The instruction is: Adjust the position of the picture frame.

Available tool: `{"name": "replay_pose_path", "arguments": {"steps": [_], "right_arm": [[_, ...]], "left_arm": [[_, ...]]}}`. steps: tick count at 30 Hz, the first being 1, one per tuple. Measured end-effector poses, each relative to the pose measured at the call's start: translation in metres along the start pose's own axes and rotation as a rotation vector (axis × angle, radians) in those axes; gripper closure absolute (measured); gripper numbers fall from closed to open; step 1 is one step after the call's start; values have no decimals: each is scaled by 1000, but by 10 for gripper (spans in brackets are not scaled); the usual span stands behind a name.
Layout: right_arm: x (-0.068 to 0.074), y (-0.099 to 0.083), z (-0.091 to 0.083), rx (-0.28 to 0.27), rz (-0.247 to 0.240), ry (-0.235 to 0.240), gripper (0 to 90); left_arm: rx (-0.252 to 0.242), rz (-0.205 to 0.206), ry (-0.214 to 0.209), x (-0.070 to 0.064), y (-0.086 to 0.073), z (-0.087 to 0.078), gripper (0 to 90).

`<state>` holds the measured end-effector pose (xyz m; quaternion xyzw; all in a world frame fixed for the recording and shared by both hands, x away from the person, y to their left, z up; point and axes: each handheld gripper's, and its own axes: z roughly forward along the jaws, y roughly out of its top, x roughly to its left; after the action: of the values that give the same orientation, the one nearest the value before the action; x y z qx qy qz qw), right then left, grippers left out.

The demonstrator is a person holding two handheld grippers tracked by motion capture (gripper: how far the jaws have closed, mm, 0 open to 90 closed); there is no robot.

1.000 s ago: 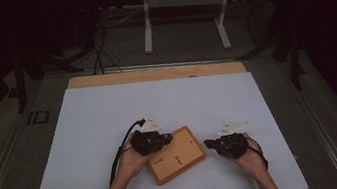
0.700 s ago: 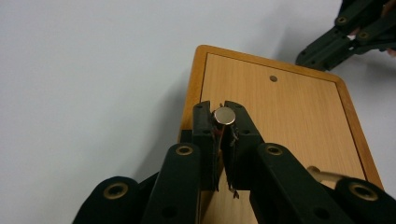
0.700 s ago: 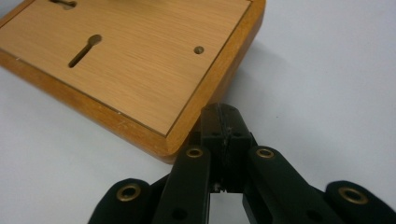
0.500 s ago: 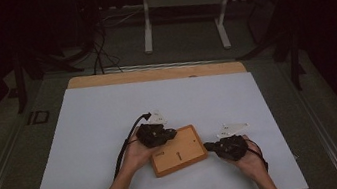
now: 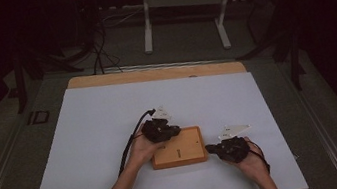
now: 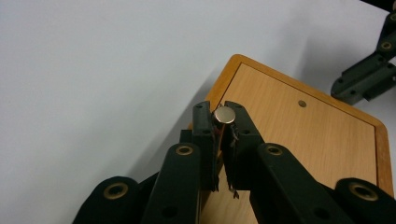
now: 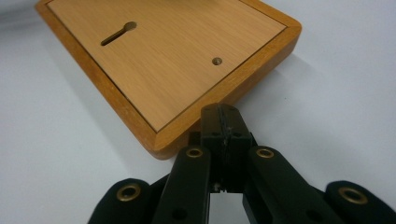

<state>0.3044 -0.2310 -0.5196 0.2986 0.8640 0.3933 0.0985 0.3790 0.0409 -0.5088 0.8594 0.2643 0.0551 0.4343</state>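
Note:
A flat wooden box (image 5: 178,147) lies on the white table near the front edge. Its top panel (image 7: 177,60) has a keyhole slot (image 7: 118,32) and a small brass hole (image 7: 216,61). My left gripper (image 5: 173,132) is over the box's left rear corner. In the left gripper view it (image 6: 219,112) is shut on a small round metal knob (image 6: 225,114). My right gripper (image 5: 210,148) sits at the box's right side. Its jaws (image 7: 219,114) are shut with nothing between them, and the tips rest against the box's near corner.
A white sheet (image 5: 109,118) covers the table, and a wooden strip (image 5: 153,74) shows along the far edge. Beyond it a dark floor holds a metal stand (image 5: 180,1) and cables. The other gripper (image 6: 369,79) shows at the box's far side in the left gripper view.
The box has turned from a tilted position to square with the table edge. My left gripper moved up and to the right over it. The right gripper barely shifted.

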Motion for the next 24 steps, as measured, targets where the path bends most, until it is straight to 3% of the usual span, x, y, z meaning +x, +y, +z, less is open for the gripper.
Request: {"name": "replay_pose_path", "arguments": {"steps": [3,8,12,24], "right_arm": [[0,-1,0,-1,2,3,897],[0,-2,1,7,3,2,897],[-2,-2,2,11,12,-6,895],[-6,-6,7,32,37,-26,872]], "left_arm": [[-5,-20,-11,3,-1,4,846],[4,-22,-2,4,0,9,845],[-1,-50,8,5,-1,13,845],[15,-52,54,6,-1,18,844]]}}
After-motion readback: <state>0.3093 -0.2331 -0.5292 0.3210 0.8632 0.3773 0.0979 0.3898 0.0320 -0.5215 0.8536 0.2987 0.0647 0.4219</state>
